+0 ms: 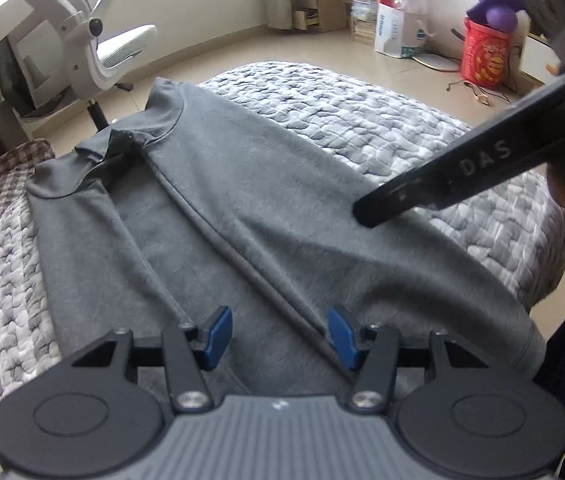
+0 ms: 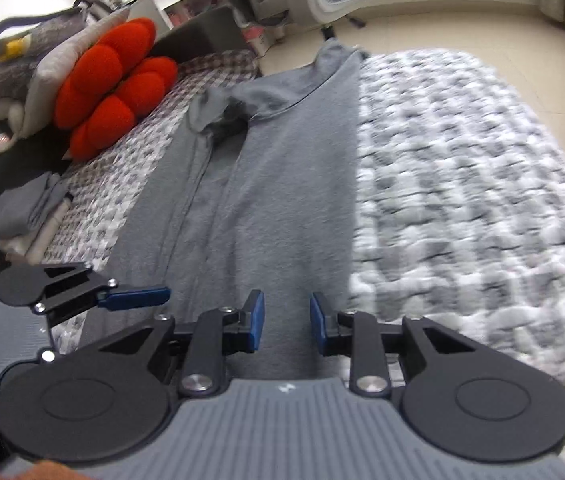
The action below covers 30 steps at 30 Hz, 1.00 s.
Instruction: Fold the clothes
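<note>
Left wrist view: a grey garment (image 1: pixel 242 208) is being shown spread lengthwise on a quilted grey-and-white bedcover (image 1: pixel 382 120), with both long sides folded inward so that the edges are meeting in a seam-like line running down the middle. The collar end is lying at the far side, towards a white office chair (image 1: pixel 114 48) standing on the tiled floor. The left gripper (image 1: pixel 278 336) is being held low over the near end of the garment; its blue pads (image 1: pixel 218 336) are standing apart with nothing pinched between them, the folded edge merely passing beneath the gap. A black finger of the right gripper (image 1: pixel 442 184) is being seen from the side, its tip resting on or just above the right half of the garment; contact cannot be confirmed.

Right wrist view: the right gripper (image 2: pixel 286 324) is being held over the near end of the same garment (image 2: pixel 282 168), its jaws partly parted and empty, fabric visible only below them. The left gripper (image 2: pixel 138 298) is being observed just beside it at the left. A red cushion (image 2: pixel 114 84) and a stack of folded clothes (image 2: pixel 30 216) are lying at the left of the bed, well apart from the garment.
</note>
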Tool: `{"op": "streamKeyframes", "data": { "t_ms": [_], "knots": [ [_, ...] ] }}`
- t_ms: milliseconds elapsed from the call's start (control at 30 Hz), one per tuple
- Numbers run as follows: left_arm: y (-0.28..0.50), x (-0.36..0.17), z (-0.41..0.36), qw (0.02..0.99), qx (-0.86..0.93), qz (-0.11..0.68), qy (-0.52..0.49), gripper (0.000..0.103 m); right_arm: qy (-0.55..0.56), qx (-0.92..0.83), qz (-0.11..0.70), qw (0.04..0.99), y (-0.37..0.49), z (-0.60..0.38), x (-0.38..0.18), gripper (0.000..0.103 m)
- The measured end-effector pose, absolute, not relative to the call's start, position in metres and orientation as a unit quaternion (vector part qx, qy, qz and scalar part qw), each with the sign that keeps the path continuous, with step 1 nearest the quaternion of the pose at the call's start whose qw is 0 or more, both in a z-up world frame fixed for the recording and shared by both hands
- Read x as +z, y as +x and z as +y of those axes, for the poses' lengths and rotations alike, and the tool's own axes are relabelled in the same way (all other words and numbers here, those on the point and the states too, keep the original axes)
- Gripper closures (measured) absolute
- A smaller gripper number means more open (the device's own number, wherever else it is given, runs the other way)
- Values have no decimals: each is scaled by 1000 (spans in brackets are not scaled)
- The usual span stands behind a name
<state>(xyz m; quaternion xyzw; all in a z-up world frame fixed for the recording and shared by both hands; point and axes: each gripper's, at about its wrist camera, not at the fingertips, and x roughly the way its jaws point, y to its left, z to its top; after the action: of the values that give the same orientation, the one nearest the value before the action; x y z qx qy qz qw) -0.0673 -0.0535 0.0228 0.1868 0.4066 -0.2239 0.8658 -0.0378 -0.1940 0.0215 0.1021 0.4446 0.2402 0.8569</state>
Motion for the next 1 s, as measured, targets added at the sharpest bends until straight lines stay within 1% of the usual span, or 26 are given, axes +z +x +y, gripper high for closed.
{"op": "streamKeyframes", "data": {
  "t_ms": [133, 200, 300, 367, 400, 467, 500, 533, 667, 700, 733, 767, 867, 1000],
  "knots": [
    [-73, 24, -53, 862, -233, 403, 199, 45, 77, 246, 438, 861, -39, -184, 21, 73],
    [-74, 24, -53, 862, -234, 402, 202, 45, 84, 265, 434, 857, -38, -182, 22, 73],
    [-73, 24, -52, 860, -235, 405, 201, 43, 72, 294, 450, 840, -38, -173, 16, 73],
    [-73, 24, -52, 860, -236, 406, 201, 41, 47, 287, 455, 842, -36, -170, 13, 83],
    [-73, 24, -52, 859, -237, 407, 201, 41, 44, 277, 454, 846, -34, -171, 13, 85],
    [-73, 24, -51, 858, -238, 408, 199, 41, 42, 244, 450, 858, -27, -180, 14, 85],
    [-72, 24, -51, 858, -239, 409, 198, 41, 43, 231, 448, 862, -24, -184, 14, 89],
    [-72, 24, -51, 857, -241, 410, 198, 41, 48, 225, 450, 863, -22, -187, 14, 91],
    [-72, 26, -50, 851, -257, 413, 199, 41, 42, 211, 438, 873, -21, -189, 16, 90],
    [-72, 26, -50, 849, -261, 414, 199, 40, 41, 208, 430, 878, -22, -189, 17, 85],
    [-72, 27, -50, 848, -264, 415, 198, 39, 47, 209, 422, 881, -22, -191, 20, 77],
    [-72, 28, -49, 847, -266, 416, 195, 37, 54, 210, 415, 884, -23, -193, 22, 77],
    [-74, 32, -49, 848, -278, 409, 189, 36, 63, 207, 411, 885, -18, -196, 23, 77],
    [-81, 32, -55, 839, -308, 404, 193, 32, 35, 195, 439, 877, -13, -187, 15, 77]
  ]
}}
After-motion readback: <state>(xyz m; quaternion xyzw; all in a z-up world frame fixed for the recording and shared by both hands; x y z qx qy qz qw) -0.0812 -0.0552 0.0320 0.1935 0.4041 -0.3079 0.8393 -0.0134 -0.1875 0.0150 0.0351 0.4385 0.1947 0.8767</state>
